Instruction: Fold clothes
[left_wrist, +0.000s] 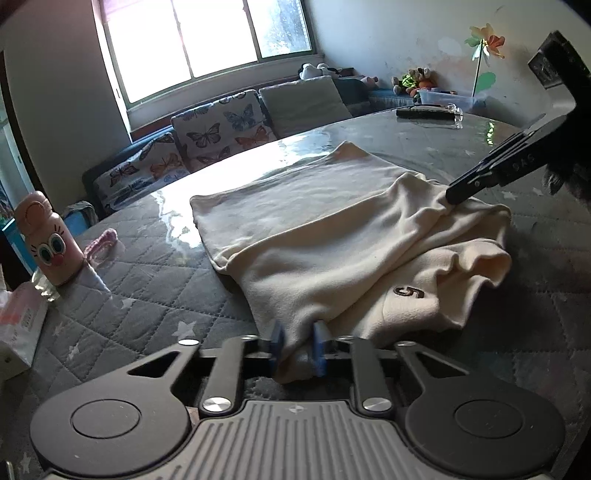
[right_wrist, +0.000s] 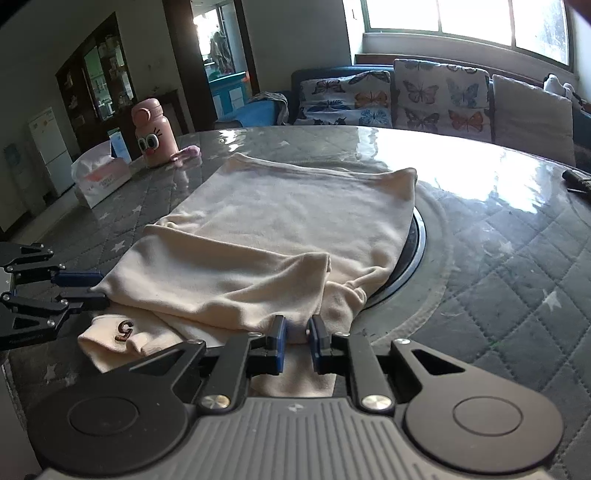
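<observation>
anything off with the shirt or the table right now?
Nothing damaged or spilled. The cream shirt is mid-fold: its near edge is bunched, with the "5" sleeve sticking out underneath. Both the left gripper and right gripper pinch it.

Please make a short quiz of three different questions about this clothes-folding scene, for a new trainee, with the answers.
1. True or false: the left gripper is open and holds nothing.
2. Which digit is stitched on the cream garment? A) 2 B) 5 C) 8
3. What pink thing stands beside the tissue box?

Key:
1. False; like the right gripper, it is shut on a fold of the garment.
2. B
3. The pink cartoon-face bottle.
</observation>
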